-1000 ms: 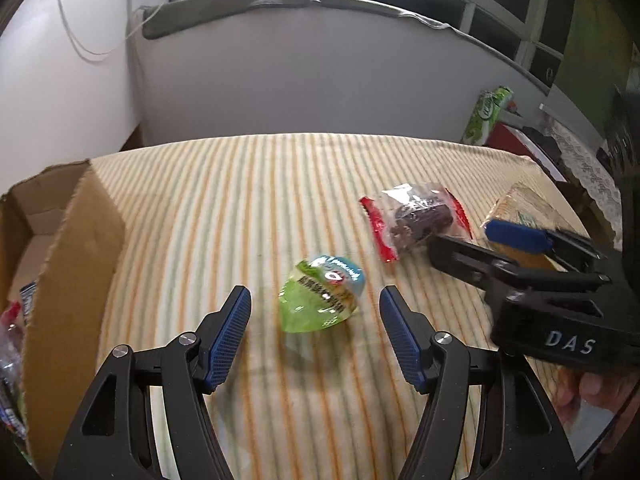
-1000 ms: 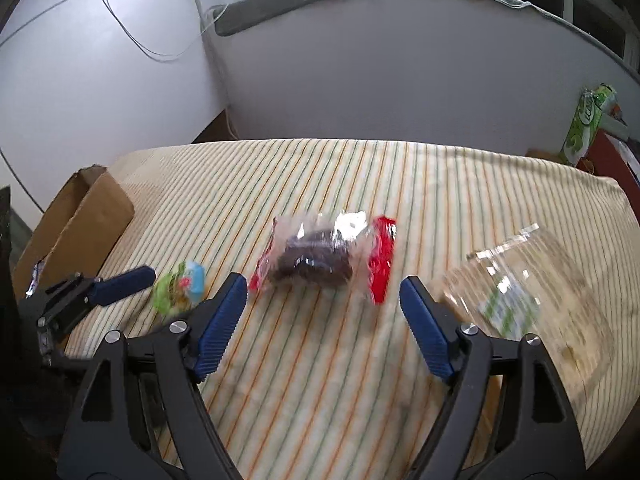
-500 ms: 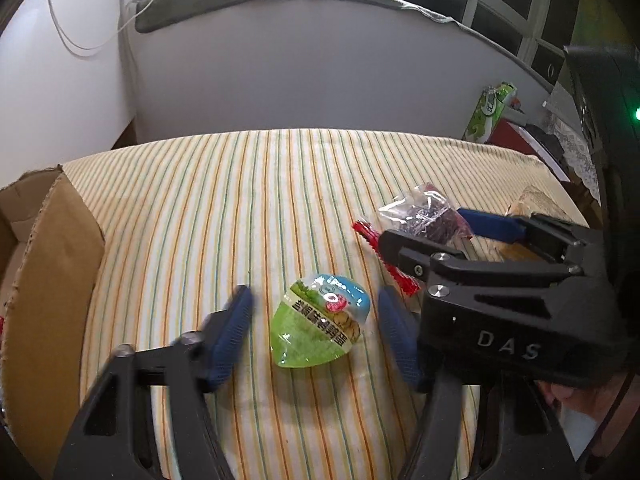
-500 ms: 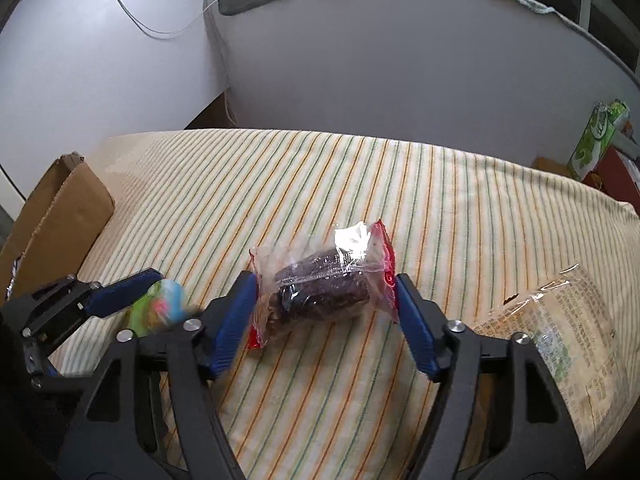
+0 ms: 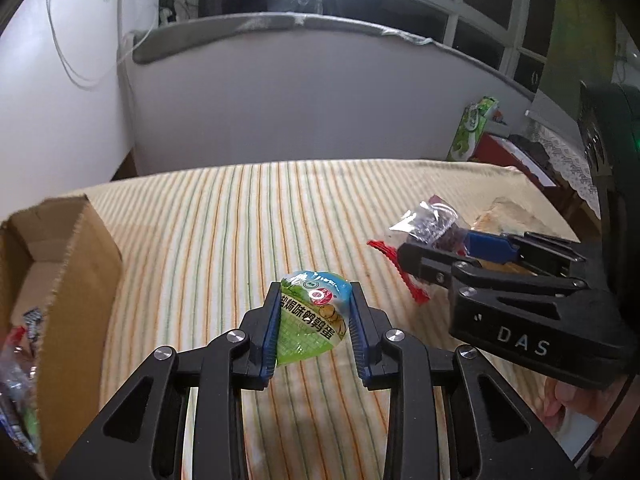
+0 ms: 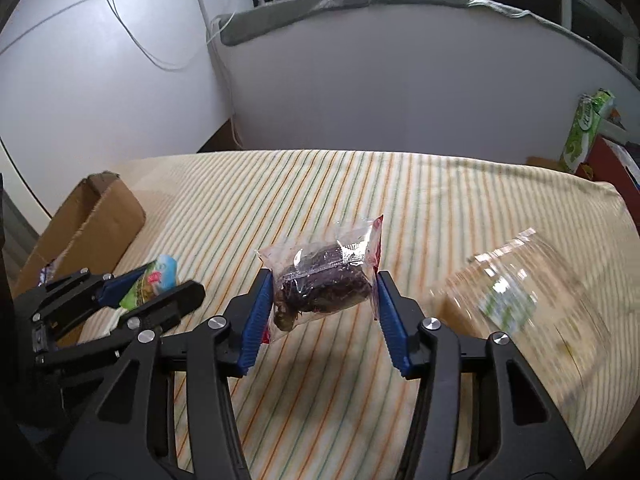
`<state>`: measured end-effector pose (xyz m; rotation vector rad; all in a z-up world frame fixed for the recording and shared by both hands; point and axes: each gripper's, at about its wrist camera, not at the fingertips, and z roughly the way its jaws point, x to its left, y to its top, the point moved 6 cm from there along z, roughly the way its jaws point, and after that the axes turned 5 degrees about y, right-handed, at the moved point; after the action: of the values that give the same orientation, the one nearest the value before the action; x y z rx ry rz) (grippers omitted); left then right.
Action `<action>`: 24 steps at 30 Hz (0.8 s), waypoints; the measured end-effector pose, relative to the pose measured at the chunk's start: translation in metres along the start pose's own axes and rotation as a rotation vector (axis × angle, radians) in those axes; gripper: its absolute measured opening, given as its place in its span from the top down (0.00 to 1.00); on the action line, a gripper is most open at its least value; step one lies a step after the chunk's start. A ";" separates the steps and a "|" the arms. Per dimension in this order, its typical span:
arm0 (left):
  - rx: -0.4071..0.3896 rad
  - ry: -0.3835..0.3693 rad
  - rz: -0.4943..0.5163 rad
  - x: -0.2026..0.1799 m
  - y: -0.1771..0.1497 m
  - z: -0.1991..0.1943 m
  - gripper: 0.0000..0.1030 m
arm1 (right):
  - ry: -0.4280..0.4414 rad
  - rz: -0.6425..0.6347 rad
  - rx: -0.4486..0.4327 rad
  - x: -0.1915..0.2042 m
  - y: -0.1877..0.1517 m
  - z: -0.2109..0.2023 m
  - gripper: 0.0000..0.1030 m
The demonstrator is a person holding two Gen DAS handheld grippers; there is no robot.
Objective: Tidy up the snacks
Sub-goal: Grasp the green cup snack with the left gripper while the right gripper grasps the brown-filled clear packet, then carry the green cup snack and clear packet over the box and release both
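Observation:
A green and blue sealed snack cup (image 5: 312, 320) sits between the blue pads of my left gripper (image 5: 314, 292). Its jaws are closing and both pads press on the cup's sides just above the striped cloth (image 5: 240, 220). A clear packet with red ends and a dark snack inside (image 6: 320, 268) is squeezed between the pads of my right gripper (image 6: 323, 280). Those jaws are closing too, and the packet hangs slightly above the cloth with its shadow below. In the left wrist view the right gripper (image 5: 440, 248) holds that packet (image 5: 428, 224) at the right.
An open cardboard box (image 5: 60, 280) with wrapped snacks inside stands at the table's left edge. A large clear bag of pale snacks (image 6: 516, 292) lies at the right. A green package (image 6: 584, 128) stands beyond the table. A grey partition runs behind it.
Both pairs of jaws have narrowed from wide open onto their packets. The right gripper moved forward around the dark snack packet and raised it a little. The left gripper stayed over the green cup.

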<state>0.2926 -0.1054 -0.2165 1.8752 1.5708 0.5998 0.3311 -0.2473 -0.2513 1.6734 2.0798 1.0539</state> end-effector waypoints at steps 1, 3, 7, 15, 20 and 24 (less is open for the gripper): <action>-0.007 0.001 0.004 0.001 0.001 -0.003 0.72 | 0.000 0.006 -0.008 -0.001 0.000 -0.004 0.48; -0.025 0.003 0.010 -0.001 0.002 -0.011 0.72 | -0.021 0.016 -0.036 -0.001 -0.008 -0.022 0.48; -0.059 -0.005 0.012 -0.001 0.003 -0.030 0.72 | -0.035 0.047 -0.076 -0.001 -0.028 -0.051 0.48; -0.133 -0.025 0.031 -0.011 -0.007 -0.077 0.72 | -0.070 0.088 -0.111 0.004 -0.061 -0.094 0.48; -0.189 -0.041 0.033 -0.014 -0.008 -0.113 0.72 | -0.077 0.062 -0.165 0.026 -0.052 -0.124 0.48; -0.257 -0.050 0.029 -0.010 -0.002 -0.148 0.72 | -0.082 0.016 -0.223 0.053 -0.037 -0.154 0.48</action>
<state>0.1876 -0.0903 -0.1123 1.7097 1.3662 0.7254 0.1935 -0.2570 -0.1572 1.5982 1.8267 1.1538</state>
